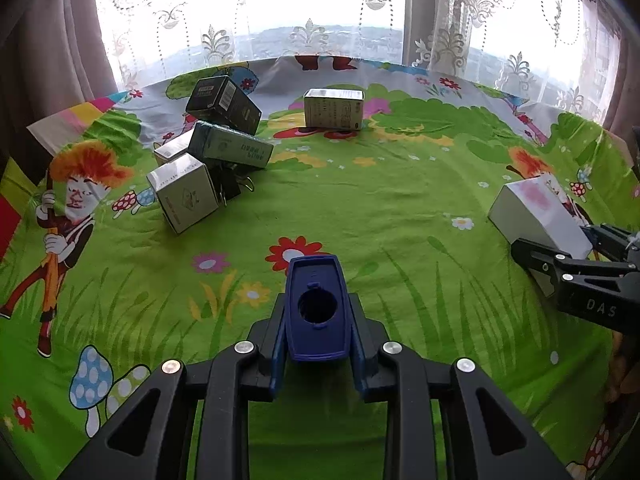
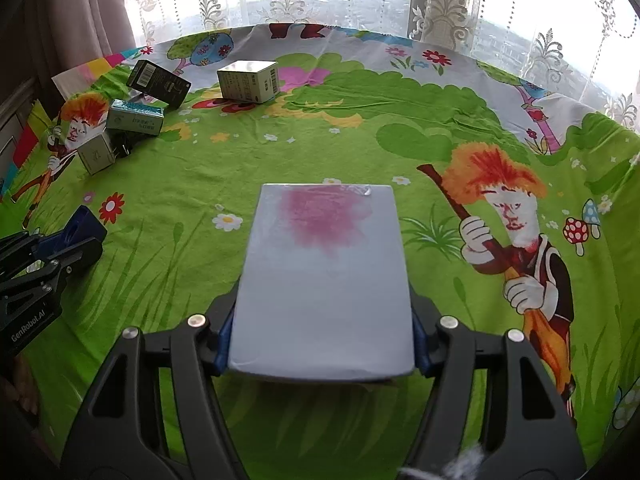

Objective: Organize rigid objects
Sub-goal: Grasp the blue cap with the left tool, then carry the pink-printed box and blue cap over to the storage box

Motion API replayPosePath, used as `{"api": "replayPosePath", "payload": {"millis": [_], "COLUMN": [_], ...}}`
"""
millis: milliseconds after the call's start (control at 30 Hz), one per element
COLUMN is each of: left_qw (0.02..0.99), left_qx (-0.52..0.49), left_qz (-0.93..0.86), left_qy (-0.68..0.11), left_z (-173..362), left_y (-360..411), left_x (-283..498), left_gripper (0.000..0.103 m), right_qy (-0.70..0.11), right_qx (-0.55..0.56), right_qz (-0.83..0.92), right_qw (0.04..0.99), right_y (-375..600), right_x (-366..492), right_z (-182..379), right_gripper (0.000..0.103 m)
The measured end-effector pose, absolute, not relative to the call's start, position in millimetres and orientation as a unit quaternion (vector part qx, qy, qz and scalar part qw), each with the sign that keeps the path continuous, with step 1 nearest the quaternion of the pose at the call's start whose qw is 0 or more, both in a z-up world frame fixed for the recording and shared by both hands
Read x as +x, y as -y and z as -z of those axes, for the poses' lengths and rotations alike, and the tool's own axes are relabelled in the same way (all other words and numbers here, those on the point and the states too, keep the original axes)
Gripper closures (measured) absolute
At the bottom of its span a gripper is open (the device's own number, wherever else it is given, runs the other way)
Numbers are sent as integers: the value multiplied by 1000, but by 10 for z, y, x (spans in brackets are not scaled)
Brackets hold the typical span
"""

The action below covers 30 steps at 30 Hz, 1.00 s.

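Fingers (image 1: 280, 344) clamp one blue piece (image 1: 316, 308); right fingers (image 2: 418, 340) grip one white box (image 2: 324, 280); five boxes (image 1: 333, 109) beyond.

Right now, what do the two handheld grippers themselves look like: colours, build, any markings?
Both are matte black plastic with cut-out linkage arms, silver round pivot screws and blue finger pads. The left gripper carries white "GenRobot.AI" lettering on its side, readable in the right wrist view. The right gripper shows pale letters "DAS" on its body in the left wrist view. No cables or sleeves are visible.
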<state>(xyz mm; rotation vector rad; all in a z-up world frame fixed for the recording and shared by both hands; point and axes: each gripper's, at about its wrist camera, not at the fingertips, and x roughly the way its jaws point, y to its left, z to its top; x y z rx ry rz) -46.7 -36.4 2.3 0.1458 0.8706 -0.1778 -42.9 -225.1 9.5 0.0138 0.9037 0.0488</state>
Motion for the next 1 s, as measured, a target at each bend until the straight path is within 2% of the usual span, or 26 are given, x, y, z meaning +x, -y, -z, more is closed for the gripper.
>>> {"api": "replayPosePath", "payload": {"millis": [367, 667, 833, 900, 1000], "left_qw": [901, 895, 879, 884, 904], "left_qx": [139, 61, 51, 66, 96], "left_qz": [63, 101, 142, 161, 180], "left_qy": [-406, -431, -452, -434, -376], "left_z": [-22, -48, -125, -272, -643], "left_y": [523, 474, 683, 843, 1070], "left_x": [-558, -919, -1042, -1155, -1371], "left_gripper": [75, 76, 76, 76, 76], "right_qy": [-437, -433, -442, -425, -355], "right_qx": [11, 21, 49, 80, 62], "right_qz": [-12, -15, -25, -20, 8], "right_qw": [900, 901, 896, 901, 933], "right_y": [1984, 1992, 2087, 2198, 2270], "right_x": [-961, -1340, -1483, -1565, -1750], "right_z": [-109, -109, -141, -230, -562], "right_gripper": [34, 34, 34, 34, 34]}}
